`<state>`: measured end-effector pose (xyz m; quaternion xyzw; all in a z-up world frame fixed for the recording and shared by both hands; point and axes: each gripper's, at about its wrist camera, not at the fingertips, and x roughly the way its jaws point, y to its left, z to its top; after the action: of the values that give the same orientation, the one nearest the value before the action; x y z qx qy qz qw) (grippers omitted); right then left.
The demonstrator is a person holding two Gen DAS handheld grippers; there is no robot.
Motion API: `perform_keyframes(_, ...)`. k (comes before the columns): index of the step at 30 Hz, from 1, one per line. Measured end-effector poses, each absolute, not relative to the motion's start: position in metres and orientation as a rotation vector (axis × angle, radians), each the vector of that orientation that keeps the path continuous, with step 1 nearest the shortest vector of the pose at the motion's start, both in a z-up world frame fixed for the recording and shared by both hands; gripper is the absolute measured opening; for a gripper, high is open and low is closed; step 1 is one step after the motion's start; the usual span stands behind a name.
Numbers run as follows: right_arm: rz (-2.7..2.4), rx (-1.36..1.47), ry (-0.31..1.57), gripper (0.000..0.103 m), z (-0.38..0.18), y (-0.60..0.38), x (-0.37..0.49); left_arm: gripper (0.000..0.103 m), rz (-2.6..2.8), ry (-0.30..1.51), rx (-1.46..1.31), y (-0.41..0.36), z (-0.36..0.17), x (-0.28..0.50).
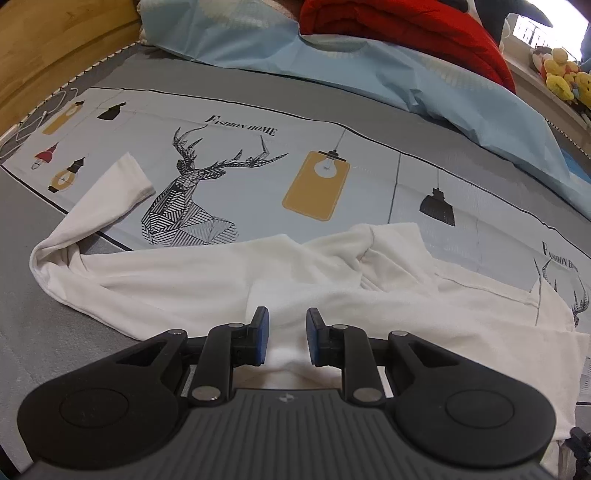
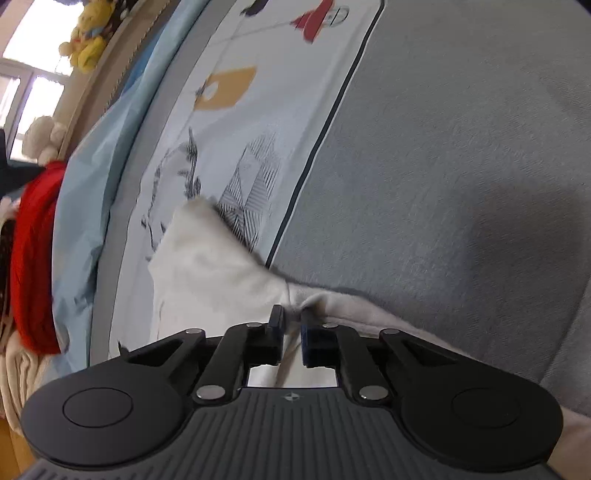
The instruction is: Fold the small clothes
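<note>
**White garment on bed: right tongs pinching, left tongs spread**

Bed covered with grey sheet; printed panel across it showing a line-drawn deer head, lamps, lettering "FASHION HOME". White garment lying crumpled across the near edge of the panel and onto the grey area. One sleeve stretched away to the far left over the print, bent back at a fold. Collar region bunched toward the centre-right.

Left tongs: spread, blue pads apart, white cloth visible in the gap and below. Contact between pads and cloth not determinable.

Right tongs: pressed together on a bunched fold of the same white garment; cloth pulled into a ridge at the tips, the rest fanning away over the deer print. Right view slightly motion-blurred.

Background, far side of bed: light blue duvet, red blanket on top of it, yellow plush toys on a ledge at right. Wooden headboard at left; white cable near it.
</note>
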<state>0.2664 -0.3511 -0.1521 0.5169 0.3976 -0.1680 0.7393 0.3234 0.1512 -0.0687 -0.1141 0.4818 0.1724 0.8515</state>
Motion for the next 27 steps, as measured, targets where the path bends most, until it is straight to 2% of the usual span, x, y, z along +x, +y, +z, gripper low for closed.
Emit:
perform_keyframes(4,-0.480,1.125,0.831,0.006,-0.146,-0.362,0.257,0.024,0.349,1.021,-0.241,0.151,-0.070,0.323)
perform_keyframes(8,-0.493,1.155,0.871,0.008,-0.147,-0.364,0.254,0.024,0.340,1.035,-0.265,0.156,-0.071,0.324)
perform_keyframes(14,-0.359,0.981,0.786,0.012,-0.104,-0.343,0.260,0.026,0.350,1.044,-0.315,0.169,-0.074,0.322)
perform_keyframes(15,-0.321,0.934,0.759,0.016,-0.099,-0.341,0.268,0.026,0.355,1.045,-0.318,0.171,-0.075,0.322)
perform_keyframes(17,-0.264,0.876,0.752,0.042,-0.100,-0.346,0.290,0.026,0.360,1.051,-0.320,0.174,-0.078,0.321)
perform_keyframes(22,-0.211,0.775,0.800,0.050,-0.122,-0.373,0.329,0.026,0.354,1.069,-0.333,0.177,-0.084,0.321)
perform_keyframes(27,-0.120,0.725,0.868,0.050,-0.147,-0.377,0.357,0.026,0.356,1.064,-0.344,0.182,-0.082,0.321)
